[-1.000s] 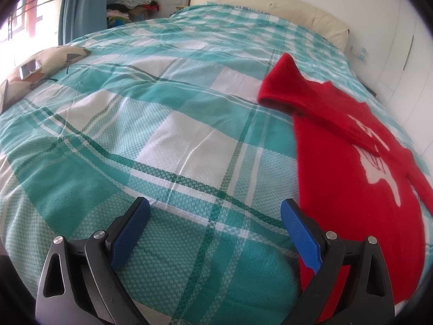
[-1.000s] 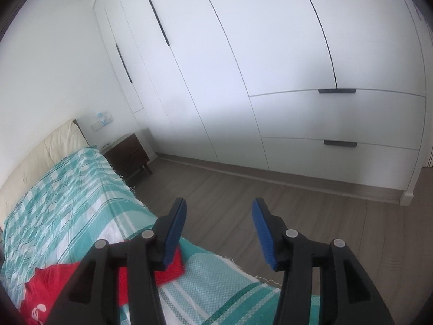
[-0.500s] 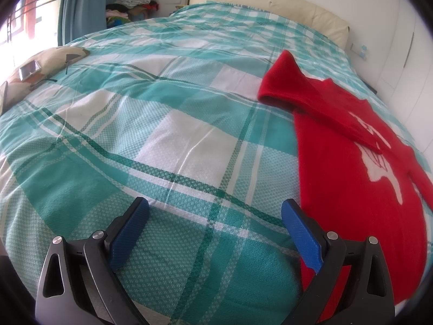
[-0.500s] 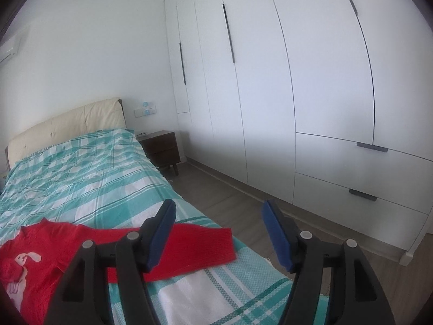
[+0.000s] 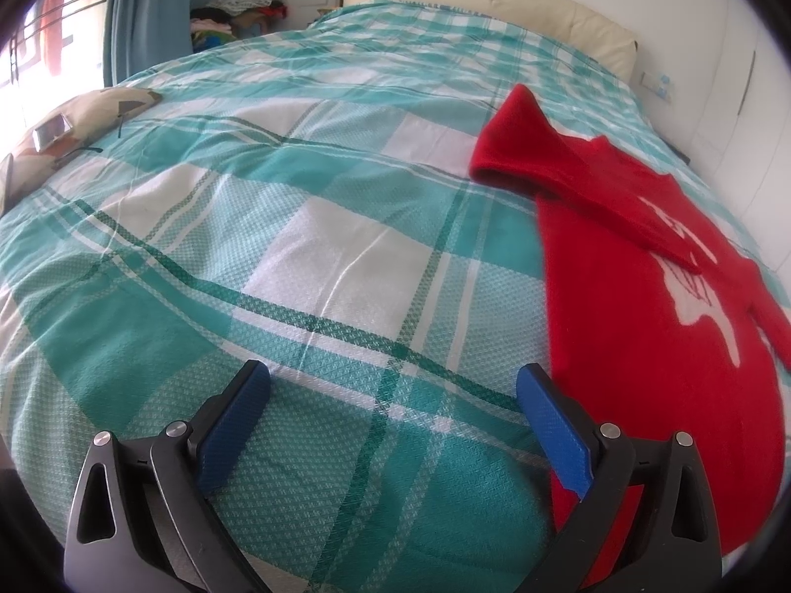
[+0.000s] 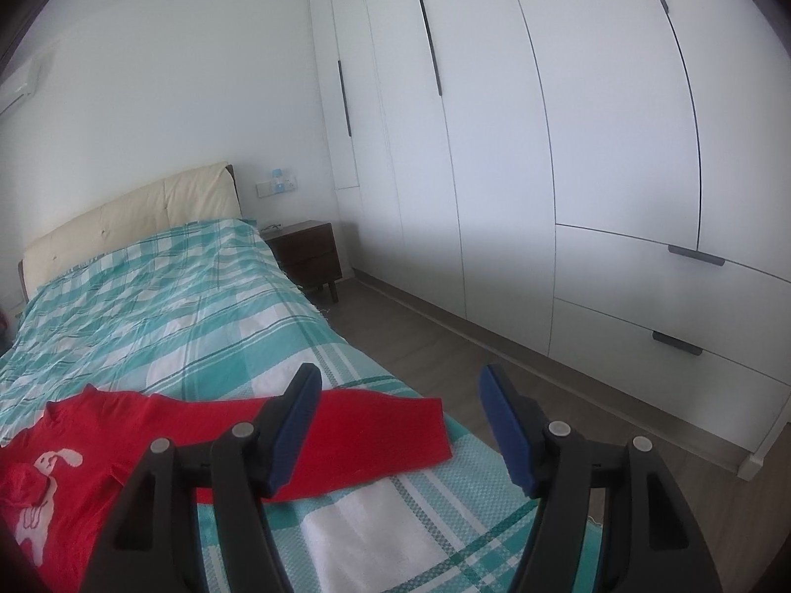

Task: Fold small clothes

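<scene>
A small red sweater (image 5: 657, 326) with a white rabbit print lies flat on the teal plaid bedspread (image 5: 306, 227). One sleeve is folded across its chest in the left wrist view. My left gripper (image 5: 393, 395) is open and empty above the bedspread, left of the sweater's hem. In the right wrist view the sweater (image 6: 99, 449) lies at the lower left, its other sleeve (image 6: 385, 435) stretched toward the bed's edge. My right gripper (image 6: 400, 395) is open and empty, hovering above that sleeve's cuff.
A patterned pillow (image 5: 64, 128) lies at the bed's left edge. Curtains and a clothes pile (image 5: 237, 5) stand beyond. A cream headboard (image 6: 133, 217), a dark nightstand (image 6: 306, 252), white wardrobes (image 6: 544, 148) and wood floor (image 6: 544, 405) lie to the right.
My right gripper has swung left and down from facing the wardrobes toward the bed, bringing the sweater's outstretched sleeve into view. My left gripper has barely moved.
</scene>
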`<control>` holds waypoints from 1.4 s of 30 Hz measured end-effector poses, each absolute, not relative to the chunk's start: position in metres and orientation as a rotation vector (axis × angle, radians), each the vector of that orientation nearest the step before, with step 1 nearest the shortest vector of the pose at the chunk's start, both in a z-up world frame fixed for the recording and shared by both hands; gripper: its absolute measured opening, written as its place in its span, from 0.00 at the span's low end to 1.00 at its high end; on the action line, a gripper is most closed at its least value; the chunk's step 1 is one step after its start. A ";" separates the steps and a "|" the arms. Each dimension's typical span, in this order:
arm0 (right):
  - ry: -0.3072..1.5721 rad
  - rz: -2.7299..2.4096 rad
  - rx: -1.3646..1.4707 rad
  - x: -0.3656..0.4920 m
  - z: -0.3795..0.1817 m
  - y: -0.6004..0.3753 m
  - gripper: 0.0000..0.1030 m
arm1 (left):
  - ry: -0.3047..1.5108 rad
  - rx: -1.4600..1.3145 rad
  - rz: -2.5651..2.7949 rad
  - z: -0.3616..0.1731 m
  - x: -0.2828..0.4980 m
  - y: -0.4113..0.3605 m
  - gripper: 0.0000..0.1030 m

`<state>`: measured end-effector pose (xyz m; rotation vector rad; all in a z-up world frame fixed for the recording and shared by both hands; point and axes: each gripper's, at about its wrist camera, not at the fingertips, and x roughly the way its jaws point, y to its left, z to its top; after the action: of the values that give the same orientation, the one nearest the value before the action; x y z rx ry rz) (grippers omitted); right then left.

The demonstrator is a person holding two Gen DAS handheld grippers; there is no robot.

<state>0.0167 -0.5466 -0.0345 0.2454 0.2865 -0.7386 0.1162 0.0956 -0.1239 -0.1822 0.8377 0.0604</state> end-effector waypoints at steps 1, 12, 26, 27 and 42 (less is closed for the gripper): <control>0.288 -0.738 0.239 0.017 -0.035 -0.545 0.64 | 0.830 -0.191 0.062 -0.119 0.114 0.097 0.97; 0.320 -0.676 0.264 0.029 -0.040 -0.546 0.65 | 0.678 -0.035 -0.189 0.019 0.124 0.051 0.99; 0.380 -0.611 0.291 0.038 -0.049 -0.544 0.65 | 0.959 0.492 -0.527 -0.081 0.247 -0.145 0.97; 0.379 -0.610 0.299 0.037 -0.050 -0.546 0.65 | 0.967 0.505 -0.524 -0.086 0.251 -0.148 0.97; 0.412 -0.583 0.280 0.049 -0.054 -0.541 0.65 | 0.975 0.344 -0.574 -0.097 0.274 -0.139 0.10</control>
<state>0.0486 -0.5405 -0.0542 0.2796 0.4125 -0.5826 0.2740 -0.1389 -0.0970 0.3442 0.9755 -0.5738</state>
